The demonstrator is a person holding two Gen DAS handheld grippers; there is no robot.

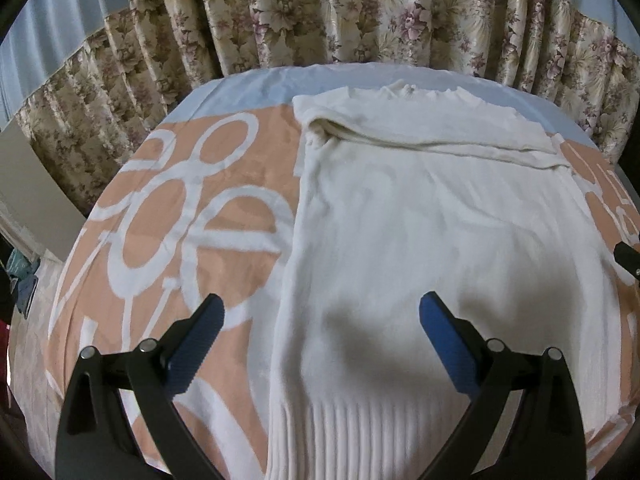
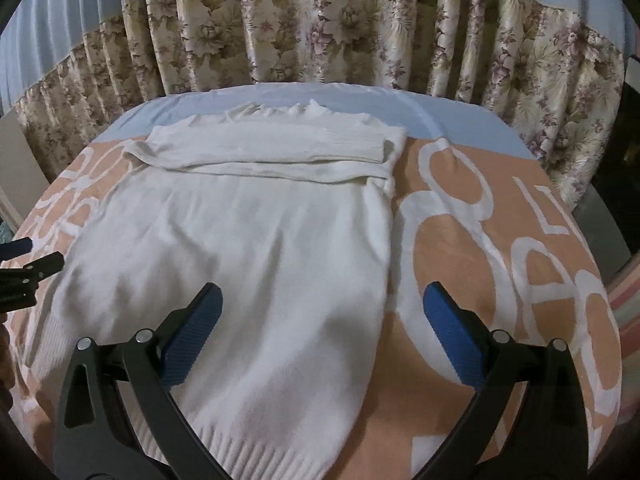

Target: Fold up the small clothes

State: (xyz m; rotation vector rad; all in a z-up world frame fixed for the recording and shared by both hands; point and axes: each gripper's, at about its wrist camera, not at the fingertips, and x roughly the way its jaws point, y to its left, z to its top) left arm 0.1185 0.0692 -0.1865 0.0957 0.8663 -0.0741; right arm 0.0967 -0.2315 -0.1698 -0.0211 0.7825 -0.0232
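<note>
A white knit sweater [image 1: 420, 216] lies flat on the table, ribbed hem toward me, with both sleeves folded across its chest near the collar; it also shows in the right wrist view [image 2: 240, 240]. My left gripper [image 1: 320, 312] is open and empty, hovering above the sweater's lower left part, its left finger over the cloth beside it. My right gripper [image 2: 322, 300] is open and empty above the sweater's lower right edge. The tip of the right gripper shows at the right rim of the left wrist view [image 1: 628, 258]; the left gripper shows at the left rim of the right wrist view [image 2: 24, 264].
An orange cloth with white ring and letter patterns [image 1: 224, 176] covers the table [image 2: 500, 220], with a pale blue strip [image 2: 460, 120] at the far edge. Floral curtains [image 1: 320, 12] hang close behind. Floor and clutter [image 1: 20, 280] lie off the left edge.
</note>
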